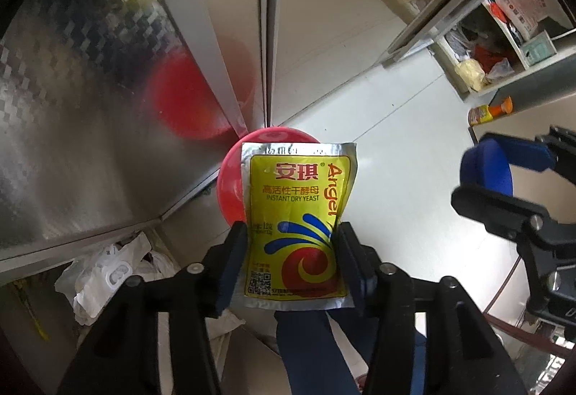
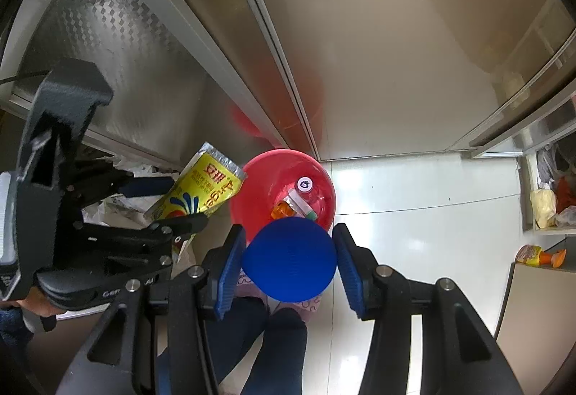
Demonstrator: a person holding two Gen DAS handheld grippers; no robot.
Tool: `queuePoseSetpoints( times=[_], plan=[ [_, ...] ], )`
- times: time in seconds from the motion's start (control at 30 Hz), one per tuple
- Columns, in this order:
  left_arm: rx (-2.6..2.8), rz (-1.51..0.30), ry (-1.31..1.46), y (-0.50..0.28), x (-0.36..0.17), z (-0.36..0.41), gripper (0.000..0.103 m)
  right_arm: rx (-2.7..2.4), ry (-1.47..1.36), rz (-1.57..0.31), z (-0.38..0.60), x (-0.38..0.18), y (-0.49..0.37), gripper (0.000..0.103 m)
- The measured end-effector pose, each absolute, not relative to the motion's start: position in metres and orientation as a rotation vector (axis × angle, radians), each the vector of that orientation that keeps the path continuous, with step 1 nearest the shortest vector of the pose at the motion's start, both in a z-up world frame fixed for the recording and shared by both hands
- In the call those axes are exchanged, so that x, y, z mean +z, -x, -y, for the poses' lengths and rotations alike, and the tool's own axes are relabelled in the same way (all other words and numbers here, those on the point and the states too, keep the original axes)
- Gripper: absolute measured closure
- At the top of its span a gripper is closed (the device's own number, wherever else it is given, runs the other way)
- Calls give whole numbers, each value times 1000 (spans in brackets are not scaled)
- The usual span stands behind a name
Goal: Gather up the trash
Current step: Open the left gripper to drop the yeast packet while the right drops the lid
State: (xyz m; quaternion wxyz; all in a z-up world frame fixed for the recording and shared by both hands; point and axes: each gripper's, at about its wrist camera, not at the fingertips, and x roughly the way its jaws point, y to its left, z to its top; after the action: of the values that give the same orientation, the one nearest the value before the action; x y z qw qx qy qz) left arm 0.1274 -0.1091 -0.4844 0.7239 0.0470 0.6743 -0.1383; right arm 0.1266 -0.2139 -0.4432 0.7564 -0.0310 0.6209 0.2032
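Red bucket (image 2: 284, 193), half hidden by the blue disc (image 2: 289, 260) clamped in right gripper (image 2: 289, 260), holds bottles; left gripper (image 1: 292, 251) pinches yeast packet (image 1: 297, 215) at nine o'clock.

Looks like a commercial/back-of-house kitchen: stainless steel cabinet doors (image 2: 151, 71) w/ embossed pattern, glossy white tiled floor (image 1: 378, 128), open shelves (image 1: 504, 45) stuffed w/ bags & packets, sauce bottle (image 1: 489, 111) lying by them, red bin (image 2: 284, 193) on the floor.
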Motion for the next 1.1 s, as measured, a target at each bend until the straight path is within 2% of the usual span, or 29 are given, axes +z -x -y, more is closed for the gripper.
queuePoseSetpoints(
  times=[0.07,0.37,0.43,0.53,0.57,0.6,0.67,0.73,0.8,1.1],
  plan=[
    [-301,-1486,-93,-129,-481,104,46,440,71,-1353,216,-444,-125,56],
    [-303,-1479,-114,-135,-486,106,43,431,85,-1353,213,-454,-126,56],
    [-295,-1477,-120,-134,-487,105,31,433,85,-1352,212,-454,-124,56],
    [-295,-1470,-98,-133,-487,101,26,439,90,-1355,210,-457,-125,56],
    [-293,-1469,-76,-133,-487,98,19,441,93,-1355,208,-458,-125,56],
    [-292,-1465,-56,-133,-488,95,17,443,95,-1355,208,-459,-125,56],
    [-281,-1462,-30,-133,-489,89,16,450,97,-1354,208,-460,-127,56],
    [-274,-1461,-12,-134,-489,85,11,454,104,-1354,207,-466,-129,56],
    [-256,-1454,-8,-133,-489,80,0,463,113,-1357,204,-469,-130,56],
    [-199,-1466,2,-128,-496,56,0,503,148,-1367,187,-479,-135,56]
  ],
)
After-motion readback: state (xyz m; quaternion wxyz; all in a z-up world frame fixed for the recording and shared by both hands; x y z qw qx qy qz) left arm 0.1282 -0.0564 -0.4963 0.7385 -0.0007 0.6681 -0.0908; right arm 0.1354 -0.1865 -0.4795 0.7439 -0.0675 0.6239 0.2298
